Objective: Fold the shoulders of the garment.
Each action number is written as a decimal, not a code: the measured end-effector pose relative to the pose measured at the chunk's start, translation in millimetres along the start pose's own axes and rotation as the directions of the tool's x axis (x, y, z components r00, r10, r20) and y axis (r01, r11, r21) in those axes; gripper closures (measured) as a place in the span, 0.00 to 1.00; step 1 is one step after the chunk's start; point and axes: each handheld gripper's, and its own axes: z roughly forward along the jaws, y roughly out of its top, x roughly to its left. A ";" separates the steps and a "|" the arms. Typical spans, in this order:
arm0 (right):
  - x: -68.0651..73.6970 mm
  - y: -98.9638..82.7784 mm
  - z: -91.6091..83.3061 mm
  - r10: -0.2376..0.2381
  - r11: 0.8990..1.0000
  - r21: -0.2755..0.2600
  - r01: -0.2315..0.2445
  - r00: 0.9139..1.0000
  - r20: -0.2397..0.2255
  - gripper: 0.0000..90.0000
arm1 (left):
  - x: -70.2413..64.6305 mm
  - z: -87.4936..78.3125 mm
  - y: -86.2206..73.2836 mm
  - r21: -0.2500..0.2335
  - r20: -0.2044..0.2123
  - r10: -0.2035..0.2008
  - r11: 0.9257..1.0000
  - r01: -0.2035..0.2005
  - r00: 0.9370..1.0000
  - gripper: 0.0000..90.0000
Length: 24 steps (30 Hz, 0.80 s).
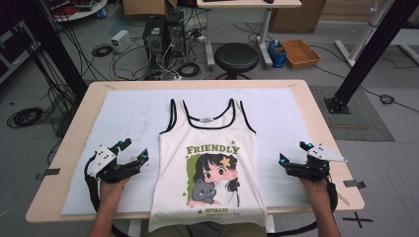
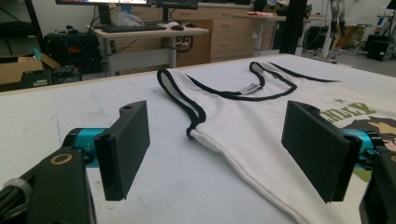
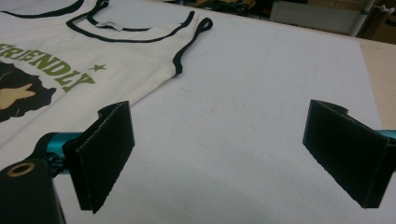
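High view: overhead, facing forward across the table (image 1: 64,148). Gripper views: low, close, from opposite side edges, sharing the tank top (image 1: 210,163).

Reads "FRIENDLY" in green caps on the white tank top (image 1: 207,163) between both grippers, smaller print below illegible.

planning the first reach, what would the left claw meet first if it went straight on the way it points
Probably the tank top: the open left claw frames its side edge just below the armhole, though depth is hard to judge.
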 end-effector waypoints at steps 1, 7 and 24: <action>0.0 0.0 0.2 0.001 1.000 0.000 -0.001 1.000 -0.001 0.09 | -0.3 -0.1 0.0 0.003 -0.001 0.000 1.000 0.000 1.000 0.26; -0.7 0.3 1.0 0.003 1.000 0.004 -0.003 1.000 0.001 0.09 | -1.1 0.6 0.0 0.001 -0.014 -0.004 1.000 0.004 1.000 0.26; -1.7 0.8 2.2 0.018 1.000 0.022 -0.018 1.000 0.003 0.09 | -1.3 1.6 0.6 0.018 -0.034 -0.006 1.000 0.006 0.999 0.26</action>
